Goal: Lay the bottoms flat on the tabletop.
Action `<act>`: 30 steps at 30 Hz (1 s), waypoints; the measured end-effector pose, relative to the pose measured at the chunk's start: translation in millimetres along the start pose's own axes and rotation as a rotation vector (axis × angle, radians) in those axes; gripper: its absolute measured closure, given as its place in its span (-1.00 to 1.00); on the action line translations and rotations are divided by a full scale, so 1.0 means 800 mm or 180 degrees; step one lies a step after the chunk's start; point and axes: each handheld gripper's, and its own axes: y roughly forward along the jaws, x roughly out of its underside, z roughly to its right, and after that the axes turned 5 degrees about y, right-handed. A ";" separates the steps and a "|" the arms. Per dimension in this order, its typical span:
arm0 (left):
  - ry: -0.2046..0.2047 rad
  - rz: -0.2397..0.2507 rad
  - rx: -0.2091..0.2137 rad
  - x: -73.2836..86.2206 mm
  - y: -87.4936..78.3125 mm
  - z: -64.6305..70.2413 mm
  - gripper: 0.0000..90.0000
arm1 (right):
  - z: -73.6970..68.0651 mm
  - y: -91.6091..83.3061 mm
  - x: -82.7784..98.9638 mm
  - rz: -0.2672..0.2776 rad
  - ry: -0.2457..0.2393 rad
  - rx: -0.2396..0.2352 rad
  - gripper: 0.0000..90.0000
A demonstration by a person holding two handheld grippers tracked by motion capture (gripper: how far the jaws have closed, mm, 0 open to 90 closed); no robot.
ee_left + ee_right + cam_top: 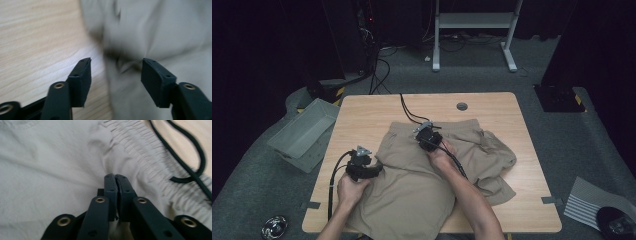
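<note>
Beige shorts point(432, 170) lie crumpled across the middle of the wooden table point(362, 107). My left gripper point(374, 169) is at the shorts' left edge, open. In the left gripper view its jaws point(116, 72) straddle the cloth's edge point(162, 32) beside bare wood point(37, 37), with nothing pinched; that view is blurred. My right gripper point(421, 132) is near the top of the shorts. In the right gripper view it point(116, 176) is shut, the fabric point(50, 165) puckering at its tips, just below the gathered elastic waistband point(140, 147).
A grey plastic bin point(302, 132) sits off the table's left edge. Black cables point(409, 112) cross the far side of the table, near a round grommet hole point(462, 106). One cable point(192, 170) loops over the waistband. A white desk frame point(472, 30) stands behind.
</note>
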 end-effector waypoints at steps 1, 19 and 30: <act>-0.0038 0.0058 -0.0005 0.002 0.002 -0.003 -0.05 | 0.004 0.001 0.001 0.0011 0.0009 0.0111 0.95; 0.0056 -0.0070 0.0173 0.004 -0.008 -0.006 0.97 | 0.043 -0.003 0.014 0.0021 0.0307 0.0251 0.98; -0.0003 0.0235 0.0231 -0.011 -0.001 0.008 0.02 | 0.052 -0.054 0.030 0.0232 0.0405 -0.0035 0.28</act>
